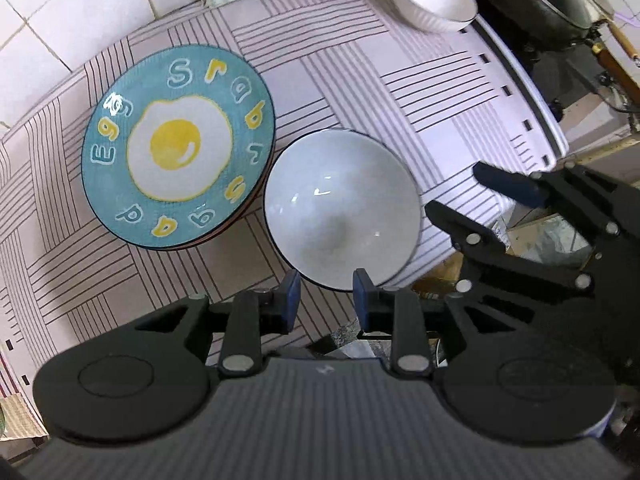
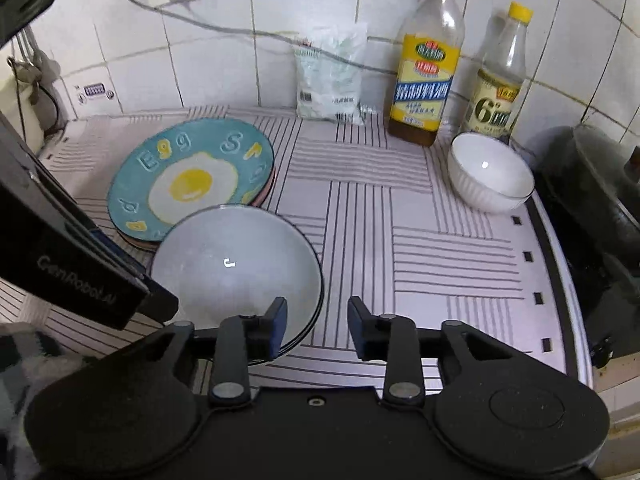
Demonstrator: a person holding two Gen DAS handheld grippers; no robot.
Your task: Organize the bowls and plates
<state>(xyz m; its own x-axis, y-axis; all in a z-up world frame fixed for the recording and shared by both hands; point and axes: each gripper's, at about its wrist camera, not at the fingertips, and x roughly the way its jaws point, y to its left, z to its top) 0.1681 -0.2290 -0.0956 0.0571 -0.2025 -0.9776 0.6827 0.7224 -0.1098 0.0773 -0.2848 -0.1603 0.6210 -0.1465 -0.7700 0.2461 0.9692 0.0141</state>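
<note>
Bench [image 2: 420,208]: plates look stacked, egg plate [image 1: 178,146] topmost. Large bowl [image 1: 340,210] just beside stack. Small ribbed bowl [image 2: 490,174] well apart, near bottles. Judged step: gather bowls; next, fetch ribbed bowl. Left tongs [image 1: 326,296], right tongs [image 2: 318,326] parted, holding nothing.

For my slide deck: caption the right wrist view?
Open right gripper beside large bowl; egg plate behind.
</note>
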